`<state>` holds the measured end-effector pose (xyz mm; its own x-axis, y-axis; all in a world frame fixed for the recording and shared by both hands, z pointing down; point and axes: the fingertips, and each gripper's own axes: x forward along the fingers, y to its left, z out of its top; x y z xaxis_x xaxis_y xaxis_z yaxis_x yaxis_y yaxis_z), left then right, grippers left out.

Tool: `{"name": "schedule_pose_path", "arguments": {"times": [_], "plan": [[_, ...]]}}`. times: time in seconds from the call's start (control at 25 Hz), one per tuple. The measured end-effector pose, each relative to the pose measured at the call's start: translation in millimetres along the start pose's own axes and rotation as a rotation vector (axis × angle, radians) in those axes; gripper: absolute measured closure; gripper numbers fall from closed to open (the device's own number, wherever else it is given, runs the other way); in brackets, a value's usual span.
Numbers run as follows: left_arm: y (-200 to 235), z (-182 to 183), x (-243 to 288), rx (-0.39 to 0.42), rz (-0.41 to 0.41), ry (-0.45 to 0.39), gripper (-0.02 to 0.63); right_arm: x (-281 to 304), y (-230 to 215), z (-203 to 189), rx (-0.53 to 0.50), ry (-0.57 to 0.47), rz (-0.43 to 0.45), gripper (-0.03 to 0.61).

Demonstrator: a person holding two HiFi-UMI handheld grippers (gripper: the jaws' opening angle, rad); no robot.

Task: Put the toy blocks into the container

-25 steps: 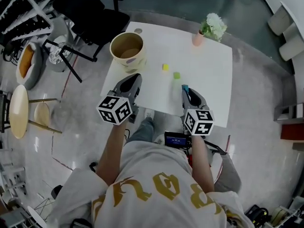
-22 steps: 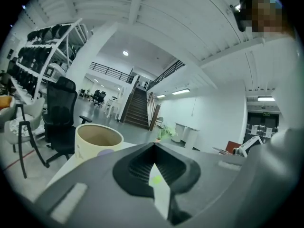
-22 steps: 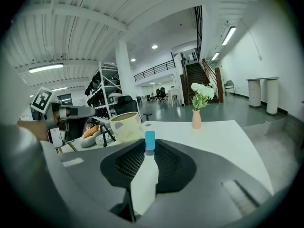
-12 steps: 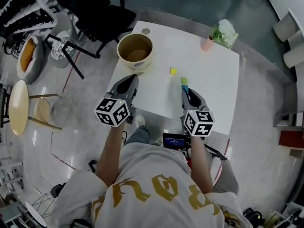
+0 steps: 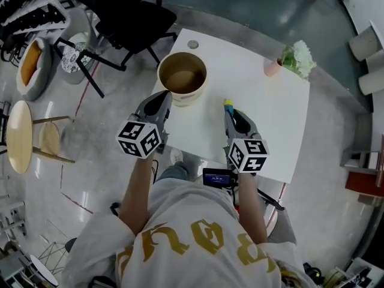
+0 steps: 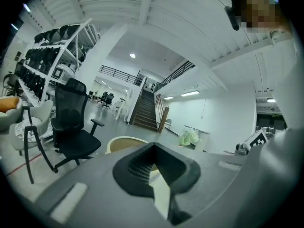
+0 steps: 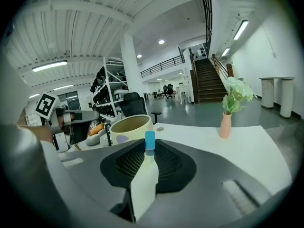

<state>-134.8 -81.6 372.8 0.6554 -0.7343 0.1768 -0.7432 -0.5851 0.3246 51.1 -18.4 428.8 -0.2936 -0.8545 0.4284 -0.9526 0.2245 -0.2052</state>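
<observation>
Right gripper (image 7: 148, 149) has fingers clenched on the block (image 7: 149, 140), judged light, rigid, smooth, held at fingertips only, slip-prone; left gripper (image 6: 154, 146) fingers closed, empty; container (image 7: 129, 126) ahead of both.

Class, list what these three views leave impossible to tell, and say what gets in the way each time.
1. What lies inside the container: too small in the head view, and both gripper views only look across its rim.
2. What the small round object beside it is: too small to identify in the head view.
3. The table under the right gripper: covered by that gripper in the head view.
</observation>
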Motion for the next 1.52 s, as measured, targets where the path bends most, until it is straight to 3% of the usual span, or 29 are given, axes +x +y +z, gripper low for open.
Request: {"name": "schedule_pose_path", "arguments": {"times": [0.68,0.96,1.52], "plan": [[90,22,28,-0.022,0.005,-0.004,0.612,81,50,32,-0.043,0.003,0.047,0.491],[94,13,43,0.001,-0.038,0.039,0.613,106,60,32,-0.060,0.023,0.055,0.491],[96,9,50,-0.030,-0.083,0.052,0.612,127,64,28,-0.072,0.052,0.049,0.491]]}}
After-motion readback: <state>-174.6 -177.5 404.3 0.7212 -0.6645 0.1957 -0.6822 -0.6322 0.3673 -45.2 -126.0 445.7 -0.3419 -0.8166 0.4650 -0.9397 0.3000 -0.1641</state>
